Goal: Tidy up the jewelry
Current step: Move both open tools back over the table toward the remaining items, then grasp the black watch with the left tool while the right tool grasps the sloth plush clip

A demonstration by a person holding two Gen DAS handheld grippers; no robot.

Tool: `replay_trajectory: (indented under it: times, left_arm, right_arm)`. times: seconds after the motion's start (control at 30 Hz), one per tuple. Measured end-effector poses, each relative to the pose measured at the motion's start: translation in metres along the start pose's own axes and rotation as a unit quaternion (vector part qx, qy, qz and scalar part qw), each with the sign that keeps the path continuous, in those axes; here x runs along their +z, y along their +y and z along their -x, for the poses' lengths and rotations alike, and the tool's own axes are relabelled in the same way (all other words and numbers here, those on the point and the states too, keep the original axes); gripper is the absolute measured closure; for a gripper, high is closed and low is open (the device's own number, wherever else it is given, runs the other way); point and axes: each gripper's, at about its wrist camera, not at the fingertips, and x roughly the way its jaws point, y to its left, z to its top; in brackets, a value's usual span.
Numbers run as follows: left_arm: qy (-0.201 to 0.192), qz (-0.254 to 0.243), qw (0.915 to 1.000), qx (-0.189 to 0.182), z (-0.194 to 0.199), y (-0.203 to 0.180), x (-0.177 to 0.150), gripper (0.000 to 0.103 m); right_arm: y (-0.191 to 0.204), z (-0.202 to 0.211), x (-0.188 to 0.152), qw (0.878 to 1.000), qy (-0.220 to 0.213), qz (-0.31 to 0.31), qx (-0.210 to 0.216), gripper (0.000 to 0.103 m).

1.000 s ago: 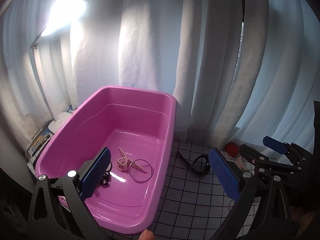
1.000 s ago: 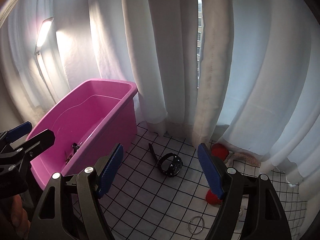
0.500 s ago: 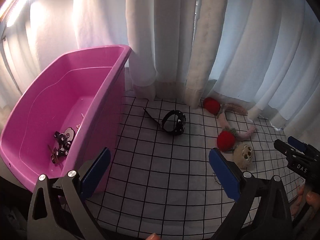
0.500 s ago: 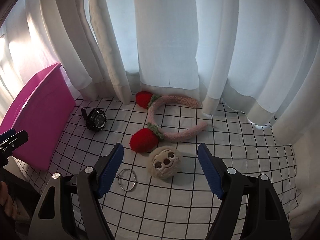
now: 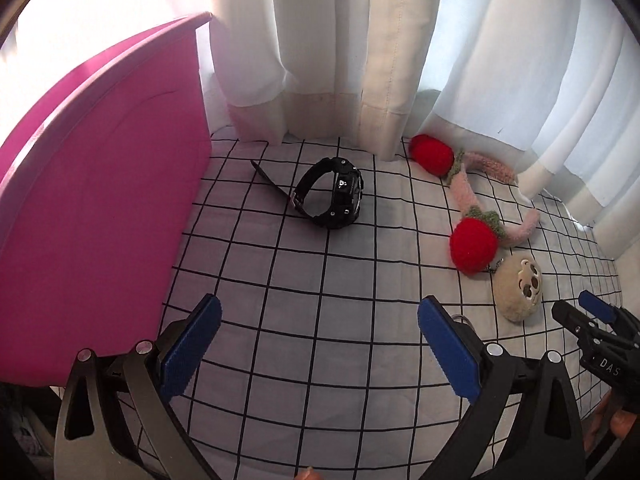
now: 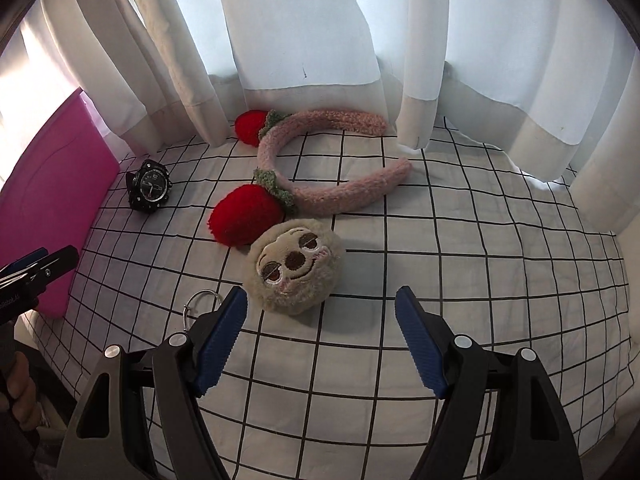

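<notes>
A black wristwatch (image 5: 332, 192) lies on the grid cloth beside the pink tub (image 5: 92, 200); it also shows in the right wrist view (image 6: 149, 191). A pink headband with red strawberries (image 6: 320, 168) lies by the curtain, also in the left wrist view (image 5: 474, 240). A beige plush sloth-face keychain (image 6: 296, 266) with its metal ring (image 6: 202, 304) lies just ahead of my right gripper (image 6: 322, 336), which is open and empty. My left gripper (image 5: 320, 340) is open and empty, low over the cloth in front of the watch.
White curtains (image 6: 304, 28) hang along the back edge of the cloth. The tub's wall (image 6: 52, 184) stands at the left. The left gripper's tips (image 6: 44, 266) show at the right view's left edge; the right gripper (image 5: 592, 324) shows at the left view's right edge.
Both grippers swung right, away from the tub, and came lower and closer to the cloth. The tub's inside is out of sight; the watch, headband and plush now loom larger.
</notes>
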Motion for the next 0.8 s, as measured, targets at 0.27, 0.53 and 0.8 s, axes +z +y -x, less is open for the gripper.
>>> replay_trajectory:
  times: [0.27,0.53,0.8]
  left_arm:
    - [0.011,0.027,0.9996,0.007,-0.045,0.006,0.036,0.006]
    - [0.034,0.04,0.9984,-0.023,-0.092,0.005,0.066,0.006]
    - [0.027,0.024,0.9981,-0.049,-0.108,-0.007,0.069,0.006]
  right_arm:
    - [0.01,-0.025,0.009,1.0,0.012,-0.012,0.013,0.03]
    - [0.007,-0.036,0.007,1.0,0.023,-0.018,0.003,0.03]
    - [0.001,-0.041,0.003,0.999,0.029,-0.026,-0.003,0.03]
